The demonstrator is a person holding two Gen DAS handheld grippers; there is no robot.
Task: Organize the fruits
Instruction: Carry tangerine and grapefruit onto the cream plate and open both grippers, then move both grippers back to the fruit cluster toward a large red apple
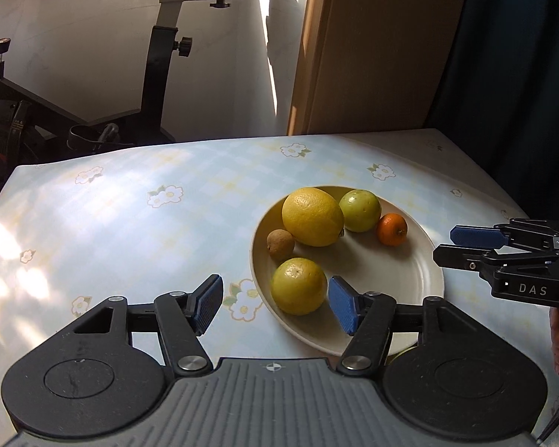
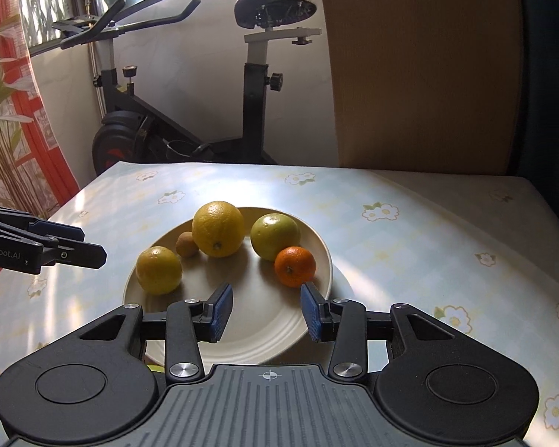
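Five fruits lay on a cream plate (image 1: 421,279) on the desk (image 1: 130,216), which carried a pale blue flowered cloth. In the left wrist view: a large yellow citrus (image 1: 312,216) at the far side, a green-yellow fruit (image 1: 359,210) just right of it, a small orange mandarin (image 1: 391,229) further right, a small brown fruit (image 1: 280,244) touching the large citrus on its left, and a yellow-green fruit (image 1: 299,286) at the near left rim.

Left gripper (image 1: 275,307): fingers spread, nothing pinched; the yellow-green fruit sat between the blue pads (image 1: 342,309), apart from the left one, contact with the right one not clear.

Right gripper (image 2: 266,311): fingers spread, empty, over the bare near part of the plate; the mandarin lay just beyond the right pad.

An exercise bike (image 2: 190,111) stood beyond the desk.
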